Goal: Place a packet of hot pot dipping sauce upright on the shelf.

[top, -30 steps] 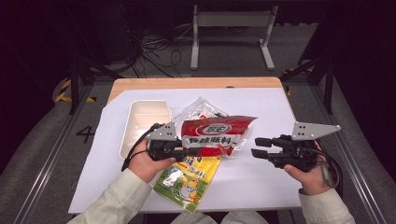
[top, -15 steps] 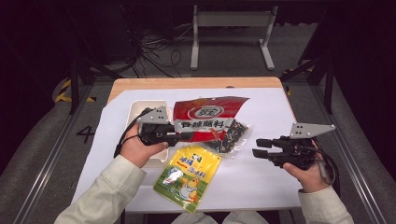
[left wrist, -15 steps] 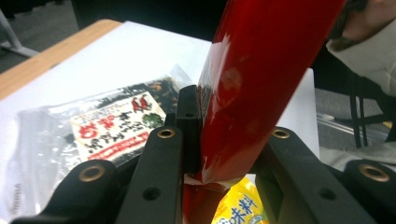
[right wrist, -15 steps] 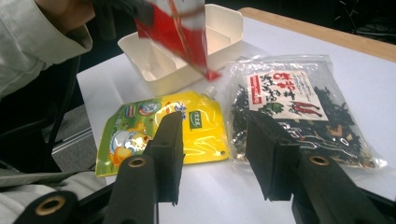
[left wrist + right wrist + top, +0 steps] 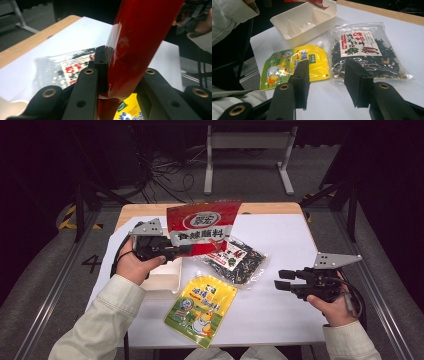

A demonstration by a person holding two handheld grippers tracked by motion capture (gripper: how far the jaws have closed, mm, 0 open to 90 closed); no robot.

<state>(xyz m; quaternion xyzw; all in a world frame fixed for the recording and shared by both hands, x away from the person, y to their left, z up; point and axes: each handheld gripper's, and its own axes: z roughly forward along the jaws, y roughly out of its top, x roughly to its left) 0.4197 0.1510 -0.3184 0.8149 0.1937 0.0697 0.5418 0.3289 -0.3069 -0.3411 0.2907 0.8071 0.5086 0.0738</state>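
A red snack bag (image 5: 202, 227) hangs upright above the table, and my left gripper (image 5: 182, 251) is shut on its lower edge. In the left gripper view both jaws pinch the red bag (image 5: 135, 37) at my left gripper (image 5: 122, 67). Just below that hand sits a white divided tray (image 5: 162, 275). A clear bag of dark dried food (image 5: 235, 260) and a yellow spout pouch (image 5: 202, 307) lie flat on the white mat. At the right, my right gripper (image 5: 279, 280) hovers open and points left, holding nothing. Beyond my right gripper (image 5: 327, 72) lie the yellow pouch (image 5: 292, 63) and the clear bag (image 5: 367, 50).
The white mat (image 5: 280, 240) covers a wooden table whose far edge (image 5: 270, 208) is bare wood. The tray (image 5: 287, 35) has several partitions and nothing in it. A metal stand (image 5: 247, 150) and cables are on the floor behind the table.
My left gripper has lifted the red bag from flat on the table to upright and carried it left over the tray, uncovering the clear bag. The right gripper has barely moved.
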